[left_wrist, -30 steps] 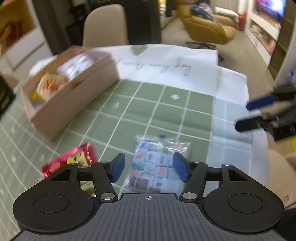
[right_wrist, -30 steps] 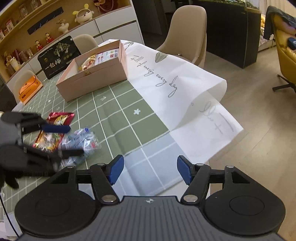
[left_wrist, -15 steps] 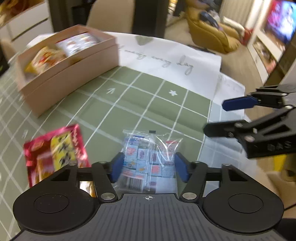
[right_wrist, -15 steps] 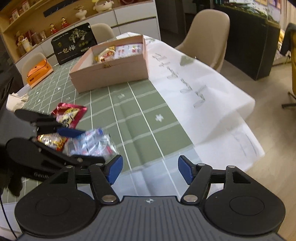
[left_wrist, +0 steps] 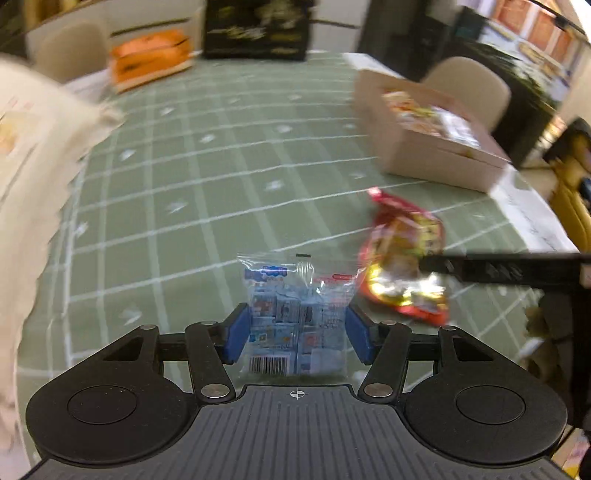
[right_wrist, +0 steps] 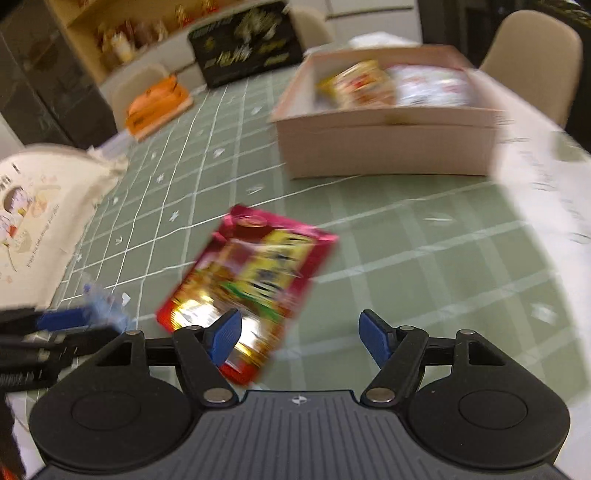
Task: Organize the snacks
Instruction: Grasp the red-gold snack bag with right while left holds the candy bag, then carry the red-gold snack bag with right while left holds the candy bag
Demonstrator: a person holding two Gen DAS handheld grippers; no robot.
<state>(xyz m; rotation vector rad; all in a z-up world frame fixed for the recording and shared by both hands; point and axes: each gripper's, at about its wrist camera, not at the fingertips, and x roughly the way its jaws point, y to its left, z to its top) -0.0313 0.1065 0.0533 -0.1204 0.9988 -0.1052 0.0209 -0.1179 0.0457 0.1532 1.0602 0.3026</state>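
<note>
A clear bag of small blue-and-white packets lies on the green checked tablecloth between the blue fingers of my left gripper, which is open around it. A red and yellow snack packet lies just right of the bag; in the right wrist view the packet reaches under my open right gripper beside its left finger. A pink cardboard box holding snack packs stands at the far right of the table. The box also shows in the left wrist view.
A cream cloth bag lies at the table's left edge. An orange box and a black box with gold print stand at the far end. Beige chairs stand around the table. White printed paper covers the right side.
Both views have swung left toward the far end of the table. My left gripper has moved in around the clear bag. My right gripper has moved over the red packet.
</note>
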